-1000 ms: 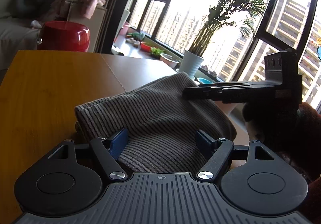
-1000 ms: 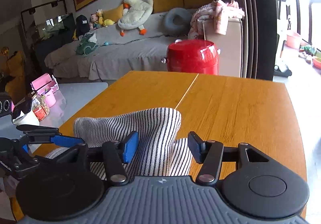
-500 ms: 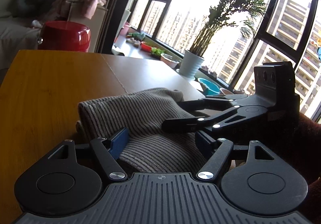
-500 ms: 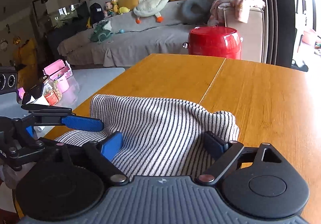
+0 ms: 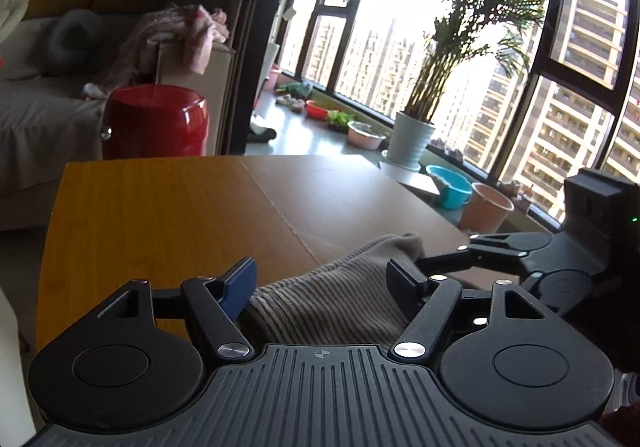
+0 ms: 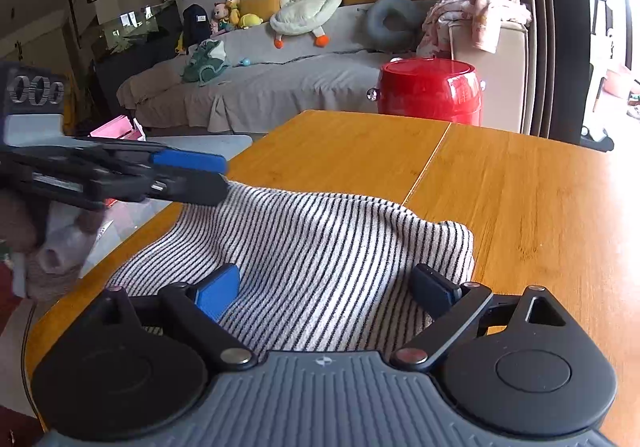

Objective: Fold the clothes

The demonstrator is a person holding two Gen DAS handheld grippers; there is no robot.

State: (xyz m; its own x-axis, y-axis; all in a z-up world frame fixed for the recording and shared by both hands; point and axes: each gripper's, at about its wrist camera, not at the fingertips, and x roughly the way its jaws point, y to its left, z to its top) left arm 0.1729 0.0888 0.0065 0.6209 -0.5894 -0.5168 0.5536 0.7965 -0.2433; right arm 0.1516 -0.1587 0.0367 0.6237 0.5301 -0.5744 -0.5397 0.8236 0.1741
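Two grippers have just let a striped knit garment (image 6: 320,247) drop back onto the wooden table (image 6: 520,199): a second ago it stood bunched up; now it lies low, one fold apparently laid. The right gripper (image 6: 328,287) is opening wide over it, gripping nothing; the left gripper (image 5: 320,279) is closing around a rumpled edge without pinching.

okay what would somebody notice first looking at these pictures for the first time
Probably the striped knit garment, lying rumpled at the near edge of the wooden table with both tools over it. The right tool is opening above the cloth; the left tool is closing with cloth between its pads. Next, the shiny red drum stool beyond the table's far end.
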